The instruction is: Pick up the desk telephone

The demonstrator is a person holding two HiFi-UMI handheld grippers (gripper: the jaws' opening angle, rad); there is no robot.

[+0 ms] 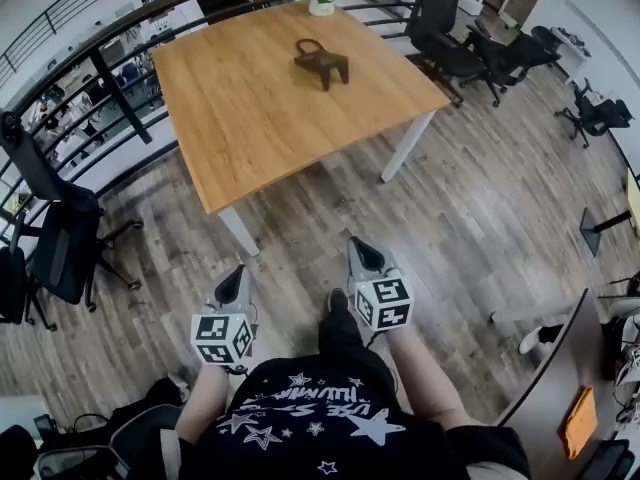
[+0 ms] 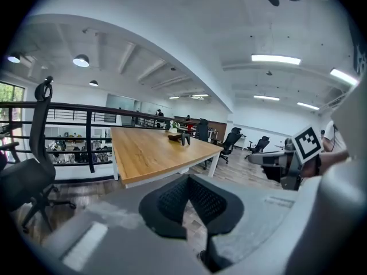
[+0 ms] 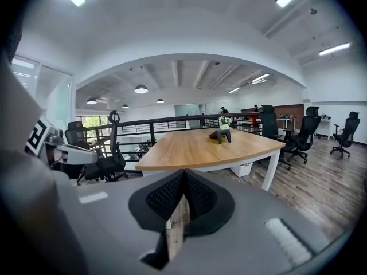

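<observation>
Two tongs in head view, left tongs (image 1: 235, 274) and right tongs (image 1: 362, 250), both well short of the table (image 1: 250, 138). The desk telephone (image 1: 321, 61) sits near the table's far end. Left gripper view: tongs clenched, nothing between. Right gripper view: clenched, empty too.

The desk telephone (image 1: 321, 61) is a small dark object – nearly black – and it stands upright on the wooden table (image 1: 250, 108), in the far half of the top and about midway between the two long edges. Its body is low and sloped, and a rounded part, seemingly the handset, rests on top of it. The telephone stands alone, with bare wood on every side; a small white pot (image 1: 322, 0) with a plant is behind it at the far edge, well apart. From both gripper views it is far away and small, so finer details cannot be told.
</observation>
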